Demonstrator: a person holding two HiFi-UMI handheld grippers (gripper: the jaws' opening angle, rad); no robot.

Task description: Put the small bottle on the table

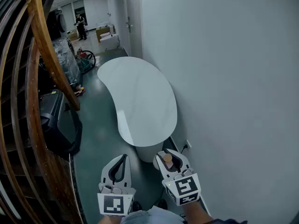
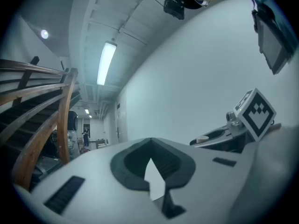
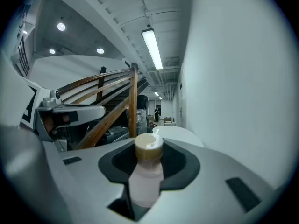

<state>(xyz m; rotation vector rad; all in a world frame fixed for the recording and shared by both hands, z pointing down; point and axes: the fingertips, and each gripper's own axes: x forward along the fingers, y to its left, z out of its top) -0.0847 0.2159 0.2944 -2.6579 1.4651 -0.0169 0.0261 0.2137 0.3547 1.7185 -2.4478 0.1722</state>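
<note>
The small bottle [image 3: 145, 181] has a pale pink body and a tan cap, and it stands upright between the jaws of my right gripper [image 3: 148, 146], which is shut on it. In the head view the right gripper [image 1: 170, 164] holds the bottle [image 1: 167, 159] low, just short of the near end of the white kidney-shaped table [image 1: 140, 97]. The table [image 3: 180, 135] lies straight ahead of the bottle. My left gripper [image 1: 122, 158] hangs beside it on the left. Its jaws [image 2: 151, 143] meet at the tips with nothing between them.
A wooden stair railing [image 1: 35, 78] curves along the left, with a black machine [image 1: 58, 120] below it. A white wall [image 1: 224, 78] runs along the right, with a socket [image 1: 188, 145] near the floor. Boxes and a person [image 1: 81, 26] stand far down the corridor.
</note>
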